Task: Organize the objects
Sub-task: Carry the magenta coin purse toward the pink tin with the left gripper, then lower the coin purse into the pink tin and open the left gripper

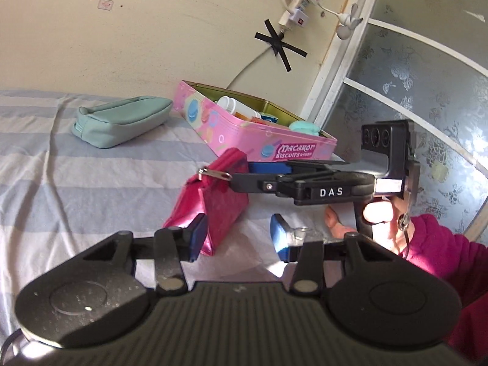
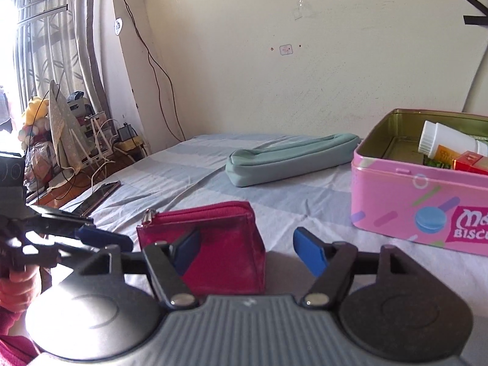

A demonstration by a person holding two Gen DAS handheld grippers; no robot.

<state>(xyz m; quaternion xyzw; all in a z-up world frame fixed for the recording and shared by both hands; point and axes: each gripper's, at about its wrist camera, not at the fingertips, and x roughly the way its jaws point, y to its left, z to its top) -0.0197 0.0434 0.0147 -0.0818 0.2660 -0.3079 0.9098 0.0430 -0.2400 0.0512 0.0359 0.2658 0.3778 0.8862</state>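
Observation:
A red zip pouch [image 1: 213, 201] [image 2: 213, 244] stands upright on the striped bedsheet. My left gripper [image 1: 238, 238] is open, its left pad against the pouch's near corner. My right gripper [image 2: 248, 251] is open around the pouch's right side; in the left wrist view it [image 1: 259, 175] reaches in from the right at the pouch's top, near the zip pull [image 1: 215, 174]. A pink macaron biscuit tin [image 1: 256, 140] [image 2: 421, 204] stands open behind, holding a white bottle [image 2: 445, 140] and small items. A teal pencil case [image 1: 122, 123] [image 2: 289, 158] lies further back.
The bed [image 2: 183, 164] runs to a cream wall. A phone [image 2: 97, 198] lies at the bed's left edge. Beyond it are cables, a stuffed toy [image 2: 33, 113] and a curtained window. A power strip [image 1: 296, 9] is taped to the wall; a patterned glass door [image 1: 427, 91] stands at right.

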